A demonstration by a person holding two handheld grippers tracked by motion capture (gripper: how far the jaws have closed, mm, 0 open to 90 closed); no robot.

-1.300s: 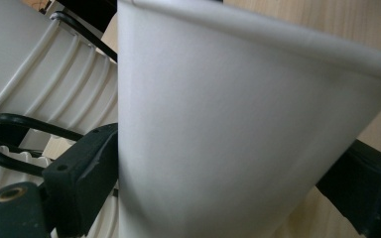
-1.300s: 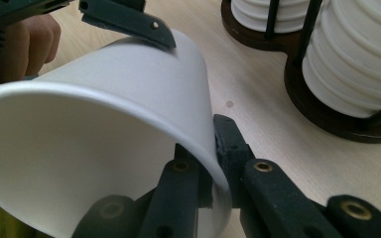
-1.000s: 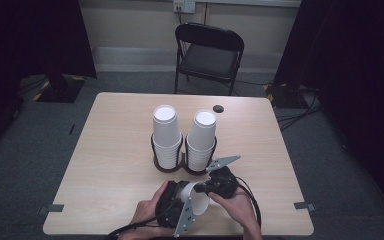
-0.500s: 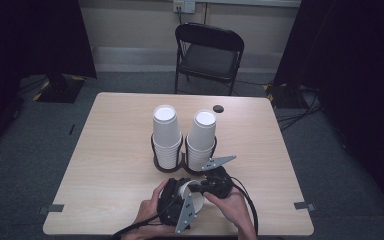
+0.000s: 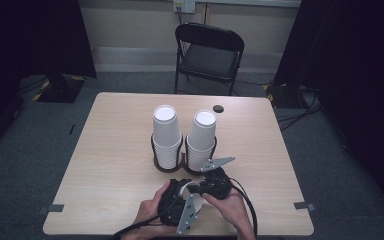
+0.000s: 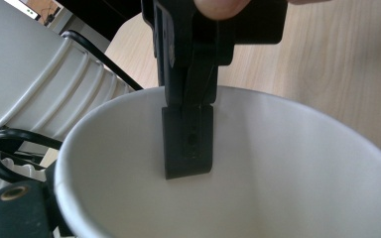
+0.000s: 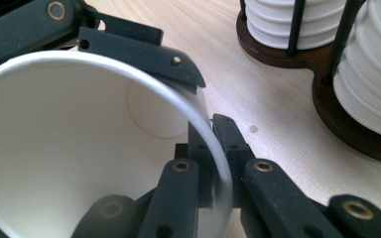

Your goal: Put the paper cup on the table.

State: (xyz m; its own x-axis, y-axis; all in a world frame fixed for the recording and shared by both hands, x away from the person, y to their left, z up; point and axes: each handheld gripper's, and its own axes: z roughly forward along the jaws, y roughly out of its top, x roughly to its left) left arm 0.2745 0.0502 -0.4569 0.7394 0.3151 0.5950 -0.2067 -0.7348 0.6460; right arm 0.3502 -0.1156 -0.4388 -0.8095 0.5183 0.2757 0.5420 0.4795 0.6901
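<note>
The paper cup (image 7: 79, 148) lies on its side at the near edge of the counter (image 5: 110, 150), in front of the cup holder (image 5: 180, 162). The right tool (image 7: 213, 163) is clenched on its rim. The left tool (image 5: 177, 202) spans the cup's body, its jaws having just opened wider and then closed in a little, so the cup seems to be passing between hands.
</note>
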